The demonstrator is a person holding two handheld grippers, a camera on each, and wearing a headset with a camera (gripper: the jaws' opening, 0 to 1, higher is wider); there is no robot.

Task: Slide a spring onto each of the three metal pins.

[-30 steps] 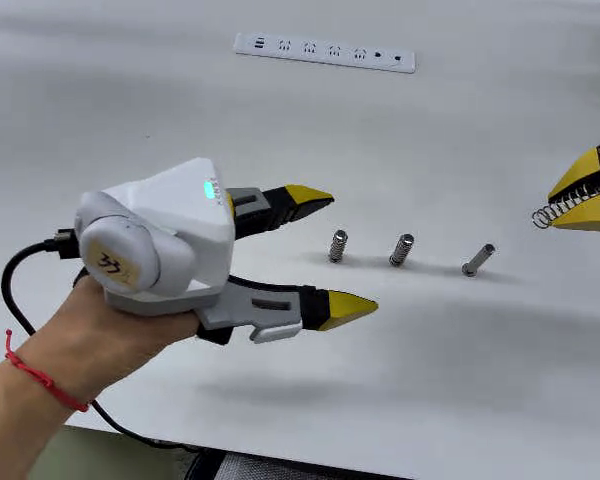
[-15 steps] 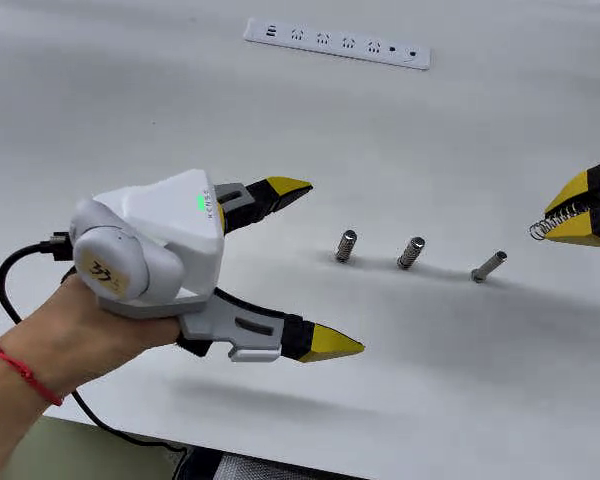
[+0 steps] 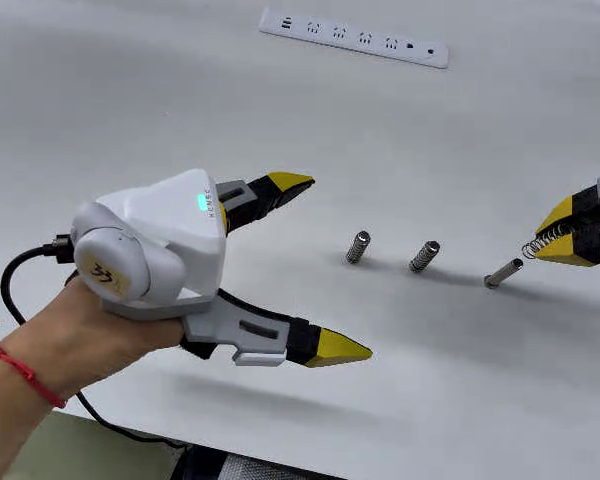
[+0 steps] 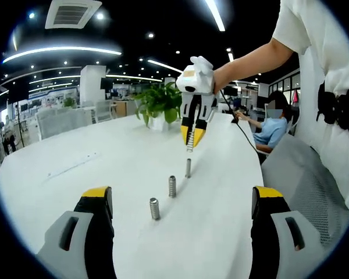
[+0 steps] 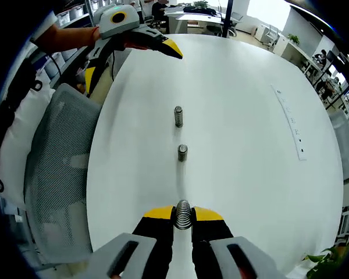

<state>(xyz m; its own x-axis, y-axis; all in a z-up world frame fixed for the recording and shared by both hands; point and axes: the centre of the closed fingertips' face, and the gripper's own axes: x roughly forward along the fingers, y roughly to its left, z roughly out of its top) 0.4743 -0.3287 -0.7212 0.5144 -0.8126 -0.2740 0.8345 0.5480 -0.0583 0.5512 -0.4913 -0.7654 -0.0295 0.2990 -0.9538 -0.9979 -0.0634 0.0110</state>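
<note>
Three short metal pins stand in a row on the white table [image 3: 180, 110]. The left pin [image 3: 358, 246] and middle pin [image 3: 425, 256] each carry a spring. The right pin [image 3: 504, 272] is bare and leans. My right gripper [image 3: 562, 236] hovers just right of the bare pin, shut on a spring [image 3: 537, 241] that sticks out toward it. In the right gripper view the spring [image 5: 183, 214] sits between my fingertips, with two sprung pins [image 5: 182, 152] [image 5: 178, 115] beyond. My left gripper [image 3: 315, 265] is open and holds nothing, left of the row; its view shows all three pins [image 4: 172, 186].
A white power strip [image 3: 355, 37] lies at the far side of the table. A grey mesh chair [image 5: 52, 168] stands at the table's edge. The table's near edge runs just below my left hand.
My right gripper has come down and in with the spring, close to the bare pin. My left gripper's jaws stand wider apart than a second ago. The head camera has shifted.
</note>
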